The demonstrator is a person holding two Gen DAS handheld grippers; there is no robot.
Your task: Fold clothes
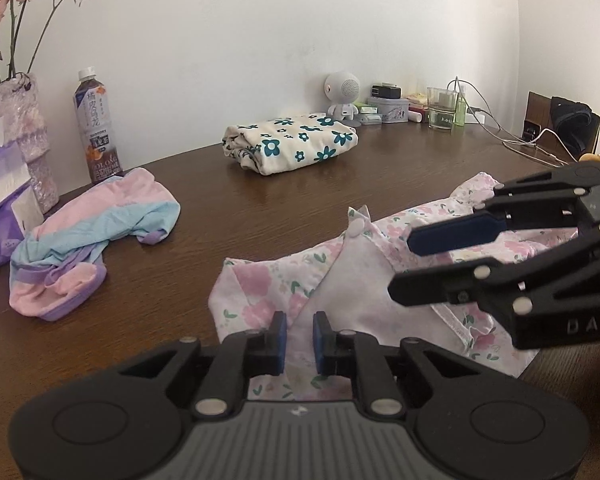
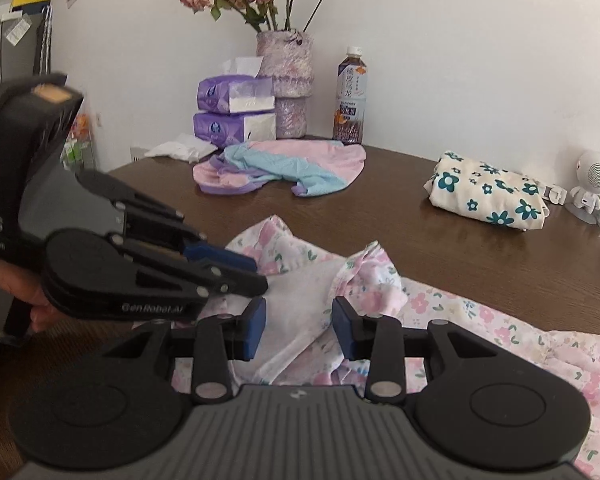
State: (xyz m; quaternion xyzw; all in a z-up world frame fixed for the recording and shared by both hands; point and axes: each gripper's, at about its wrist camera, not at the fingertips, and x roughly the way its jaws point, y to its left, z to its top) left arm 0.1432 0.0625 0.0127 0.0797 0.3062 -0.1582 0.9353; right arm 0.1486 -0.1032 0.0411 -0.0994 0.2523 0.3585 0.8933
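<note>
Your left gripper (image 1: 300,336) sits nearest, over the near edge of the wooden table (image 1: 260,208), its blue pads (image 1: 279,334) a narrow gap apart with a raised fold of the pink floral garment (image 1: 340,280) standing between them; you cannot tell whether the pads actually pinch the cloth. Your right gripper (image 2: 299,326) is spread wide and holds nothing, its fingers either side of a bunched ridge of the same garment (image 2: 364,280), which lies rumpled along the near edge and trails toward the right. Your hand (image 2: 4,292) shows at the left gripper's handle. Farther in, toward the left edge, lies a crumpled pink, blue and purple garment (image 1: 88,236). Near the back edge rests a folded cream cloth with teal flowers (image 1: 292,144). Along the wall stand a tea bottle (image 1: 96,124), tissue packs (image 2: 236,112) and a vase of dried roses (image 2: 286,76).
</note>
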